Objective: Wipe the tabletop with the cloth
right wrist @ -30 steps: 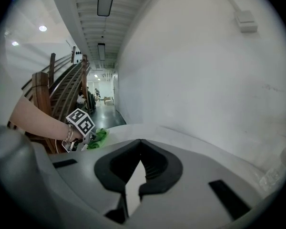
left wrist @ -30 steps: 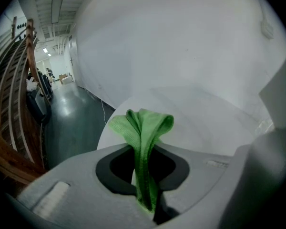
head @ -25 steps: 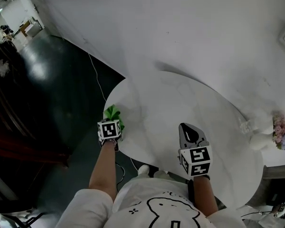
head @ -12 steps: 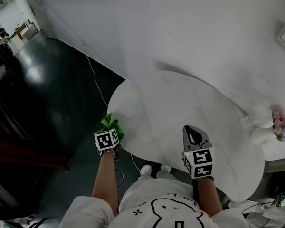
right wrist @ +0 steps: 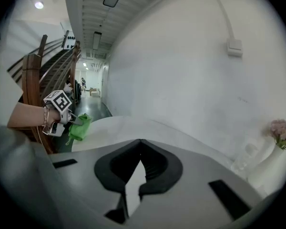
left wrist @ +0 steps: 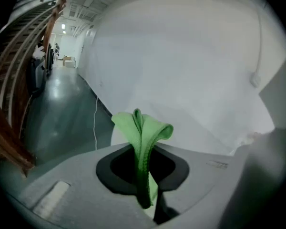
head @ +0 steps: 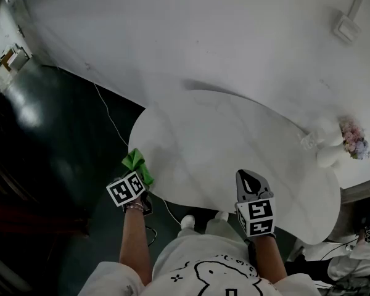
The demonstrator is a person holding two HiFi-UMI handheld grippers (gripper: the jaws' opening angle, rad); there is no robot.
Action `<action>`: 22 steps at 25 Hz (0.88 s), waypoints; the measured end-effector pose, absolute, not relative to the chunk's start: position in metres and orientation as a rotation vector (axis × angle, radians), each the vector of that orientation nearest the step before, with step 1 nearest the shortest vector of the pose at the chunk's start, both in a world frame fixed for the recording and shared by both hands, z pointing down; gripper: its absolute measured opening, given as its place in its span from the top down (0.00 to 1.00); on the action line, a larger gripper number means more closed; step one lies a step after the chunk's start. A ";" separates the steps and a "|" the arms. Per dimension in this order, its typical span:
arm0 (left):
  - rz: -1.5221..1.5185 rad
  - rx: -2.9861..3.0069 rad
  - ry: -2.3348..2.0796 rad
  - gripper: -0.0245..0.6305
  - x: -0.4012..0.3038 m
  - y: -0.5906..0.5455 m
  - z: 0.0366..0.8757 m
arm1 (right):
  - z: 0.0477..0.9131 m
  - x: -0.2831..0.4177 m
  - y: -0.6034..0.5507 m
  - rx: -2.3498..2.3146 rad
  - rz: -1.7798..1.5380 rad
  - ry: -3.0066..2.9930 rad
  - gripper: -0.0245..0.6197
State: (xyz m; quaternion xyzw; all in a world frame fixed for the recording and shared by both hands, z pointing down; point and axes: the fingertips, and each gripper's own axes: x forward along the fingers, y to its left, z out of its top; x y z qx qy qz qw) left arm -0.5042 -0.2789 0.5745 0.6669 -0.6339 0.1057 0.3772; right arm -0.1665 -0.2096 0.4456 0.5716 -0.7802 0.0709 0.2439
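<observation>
The green cloth [head: 134,161] hangs just beyond the left rim of the white tabletop [head: 222,140], over the dark floor. My left gripper [head: 135,176] is shut on it. In the left gripper view the cloth [left wrist: 145,132] stands up folded between the jaws of that gripper [left wrist: 142,149]. My right gripper [head: 248,177] rests over the table's near edge, shut and empty. The right gripper view shows this gripper [right wrist: 140,141] with its tips touching, and the cloth [right wrist: 80,127] far off at the tabletop's [right wrist: 133,128] left rim.
A white vase [head: 325,156] with pink and blue flowers [head: 350,145] stands at the table's far right edge. A white wall runs behind the table, with a small box [head: 345,26] on it. A thin cable [head: 108,116] lies on the dark floor at the left.
My left gripper has drawn back and to the left with the cloth, from the table's left rim to just off it. The right gripper has stayed at the near edge.
</observation>
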 end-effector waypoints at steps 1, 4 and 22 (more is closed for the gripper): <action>0.261 1.746 -1.599 0.89 -0.492 -0.283 0.566 | 0.445 -0.165 -0.207 1.572 0.193 -2.130 0.96; 0.274 1.866 -1.534 0.89 -0.450 -0.295 0.545 | 0.444 -0.156 -0.202 1.604 0.196 -2.127 0.96; 0.239 2.198 -1.235 0.89 -0.168 -0.328 0.467 | 0.448 0.010 -0.180 1.771 0.303 -2.046 0.96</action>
